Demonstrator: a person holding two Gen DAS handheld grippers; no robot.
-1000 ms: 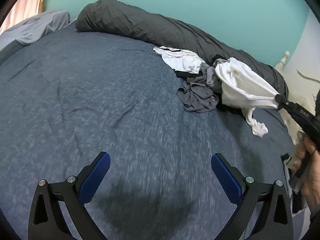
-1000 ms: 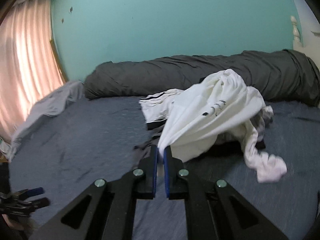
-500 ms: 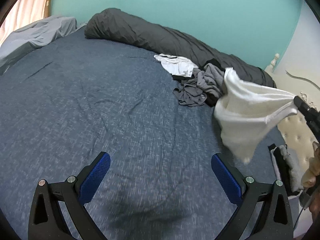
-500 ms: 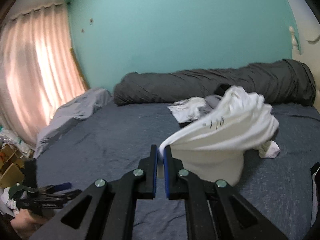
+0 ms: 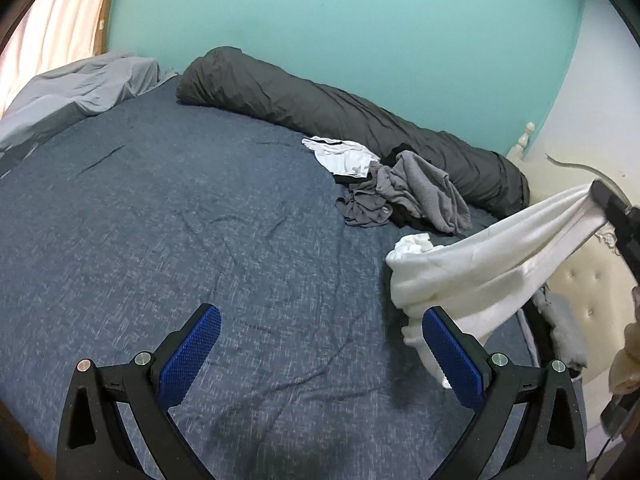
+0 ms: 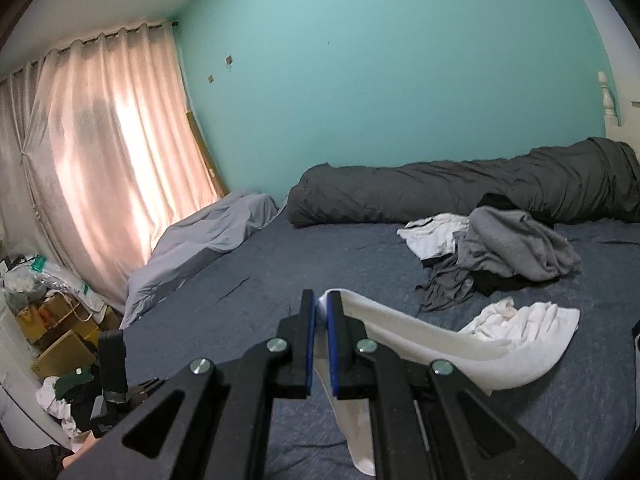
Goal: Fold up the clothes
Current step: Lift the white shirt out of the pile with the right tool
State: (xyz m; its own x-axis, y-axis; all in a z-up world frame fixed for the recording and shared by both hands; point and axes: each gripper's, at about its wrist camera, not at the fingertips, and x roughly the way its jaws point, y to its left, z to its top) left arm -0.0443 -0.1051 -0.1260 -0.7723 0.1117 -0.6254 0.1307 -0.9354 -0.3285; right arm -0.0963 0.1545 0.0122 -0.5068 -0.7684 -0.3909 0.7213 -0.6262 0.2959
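My right gripper [image 6: 319, 307] is shut on a pinch of a white garment [image 6: 432, 346], which stretches from the pads down to the blue bed sheet [image 6: 280, 280] with its far end bunched on the sheet. In the left wrist view the same white garment [image 5: 472, 276] hangs from the right gripper [image 5: 598, 196] at the right edge. My left gripper [image 5: 320, 344] is open above the sheet, nothing between its blue pads. A pile of grey, black and white clothes [image 5: 404, 192] lies near the rolled dark duvet [image 5: 360, 120].
A grey bedcover [image 6: 208, 236] is bunched at the bed's left edge by the pink curtain [image 6: 100, 152]. Boxes and bags [image 6: 52, 320] clutter the floor at the left. A cream tufted headboard [image 5: 584, 292] stands on the right. The teal wall lies behind the bed.
The right gripper has pulled the white garment up and away from the pile toward the bed's near side. Both cameras have drawn back and risen, showing more of the bed and room.
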